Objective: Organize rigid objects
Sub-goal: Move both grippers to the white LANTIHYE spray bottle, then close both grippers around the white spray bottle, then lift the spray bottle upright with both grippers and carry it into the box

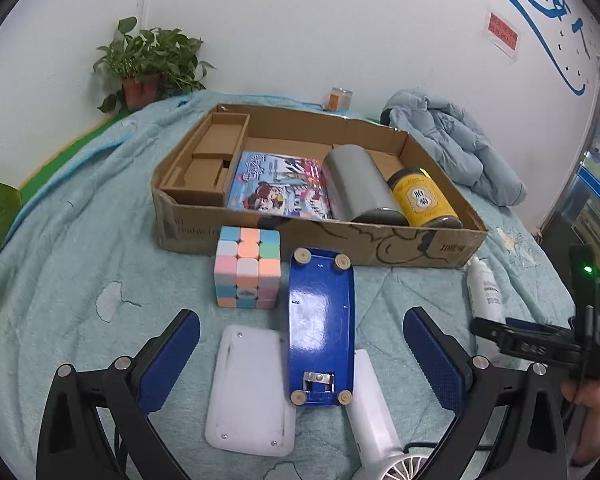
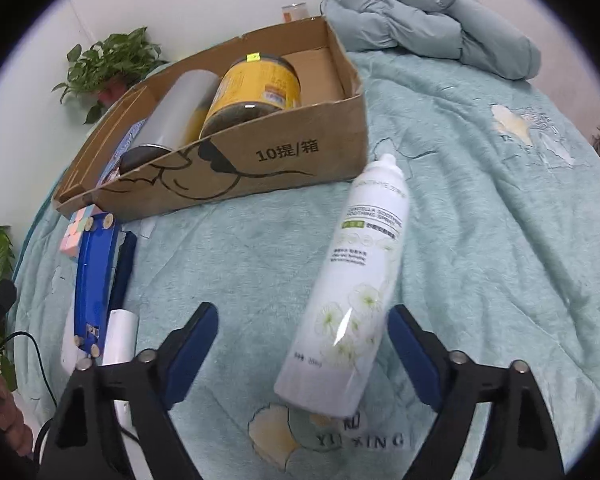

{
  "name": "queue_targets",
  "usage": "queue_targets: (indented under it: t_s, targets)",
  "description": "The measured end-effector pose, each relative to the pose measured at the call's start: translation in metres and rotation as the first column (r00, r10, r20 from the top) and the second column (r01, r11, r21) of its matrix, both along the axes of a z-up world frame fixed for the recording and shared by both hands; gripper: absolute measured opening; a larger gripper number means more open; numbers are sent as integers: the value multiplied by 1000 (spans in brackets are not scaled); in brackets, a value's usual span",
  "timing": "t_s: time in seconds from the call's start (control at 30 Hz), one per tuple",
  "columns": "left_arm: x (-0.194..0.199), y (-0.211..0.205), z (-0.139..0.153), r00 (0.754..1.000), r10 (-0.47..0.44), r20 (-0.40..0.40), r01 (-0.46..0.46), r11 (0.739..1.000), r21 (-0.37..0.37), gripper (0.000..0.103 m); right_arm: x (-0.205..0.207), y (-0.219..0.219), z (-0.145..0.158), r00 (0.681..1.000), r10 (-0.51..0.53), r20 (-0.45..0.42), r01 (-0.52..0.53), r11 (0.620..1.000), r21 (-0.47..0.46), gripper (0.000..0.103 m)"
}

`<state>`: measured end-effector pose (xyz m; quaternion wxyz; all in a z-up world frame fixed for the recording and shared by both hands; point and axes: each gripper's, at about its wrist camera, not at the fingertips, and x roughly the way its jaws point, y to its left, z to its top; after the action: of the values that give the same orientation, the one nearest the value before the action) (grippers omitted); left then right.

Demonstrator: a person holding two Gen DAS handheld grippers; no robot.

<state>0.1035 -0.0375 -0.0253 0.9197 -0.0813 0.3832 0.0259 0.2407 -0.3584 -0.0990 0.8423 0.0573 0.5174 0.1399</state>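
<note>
My left gripper (image 1: 300,316) stands open over an upside-down blue device (image 1: 320,320) with round feet, its fingers well clear on both sides. Next to it lie a white flat device (image 1: 248,392), a white hair dryer (image 1: 376,412) and a pastel puzzle cube (image 1: 247,270). My right gripper (image 2: 302,310) is open around the lower end of a white spray bottle (image 2: 352,280) lying on the quilt. The right finger is close to it, the left one apart. The cardboard box (image 1: 380,240) holds a picture book (image 1: 278,184), a grey cylinder (image 1: 356,184) and a yellow jar (image 1: 420,196).
A light-blue quilt (image 2: 500,220) covers the surface. A folded padded jacket (image 2: 428,16) lies at the back right, potted plants (image 1: 148,64) stand at the back left, and a small can (image 1: 338,99) is behind the box. A black cable (image 2: 32,344) runs by a hand at the left.
</note>
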Motion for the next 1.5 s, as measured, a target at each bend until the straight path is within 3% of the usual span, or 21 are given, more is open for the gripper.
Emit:
queue_targets:
  t_s: [0.1,0.23,0.3,0.43,0.57,0.7,0.77,0.9,1.0,1.07,1.2,1.33,1.4,1.5]
  targets:
    - [5,-4,1,999,-40,-16,40,999,-27,102,10,-1,-8,999,-27,-20,25,996,-81,50]
    - [18,-14,4,991,-127,-52,119,985,-124,102,-14,-13,-6,999,22,-37,-22,1000,-1,49]
    - [26,-27,-2,977,-195,-85,174,962,-209,102,-40,-14,-3,996,75,-51,-75,997,7,50]
    - [44,-68,-20,917,-372,-145,298,879,-372,102,-76,-11,4,975,210,-76,-206,977,56,50]
    - [56,-105,-36,855,-477,-201,366,832,-416,98,-80,-26,16,978,196,-76,-185,973,137,53]
    - [69,-130,-52,811,-517,-273,382,822,-423,86,-83,-36,17,976,185,-113,-155,961,229,53]
    - [76,-137,-57,794,-529,-300,385,819,-426,82,-85,-29,11,974,186,-131,-155,965,213,53]
    - [88,-153,-79,732,-563,-383,382,806,-453,68,-77,-19,-9,966,175,-190,-139,972,188,47]
    - [92,-166,-92,685,-593,-424,407,794,-452,66,-74,-15,-13,968,171,-183,-136,972,189,47]
    - [93,-174,-99,669,-605,-432,417,787,-455,61,-74,-11,-12,972,168,-165,-140,976,170,46]
    - [94,-176,-103,677,-595,-432,411,794,-448,50,-78,-8,-11,976,159,-146,-137,979,150,46]
    - [92,-173,-101,688,-594,-417,406,791,-457,49,-79,-1,-11,980,137,-146,-117,983,142,46]
    - [90,-169,-95,706,-593,-387,408,788,-462,48,-78,-2,-10,980,124,-153,-98,981,166,46]
    - [91,-164,-73,746,-583,-322,410,783,-467,48,-77,-2,7,988,124,-94,-109,983,151,46]
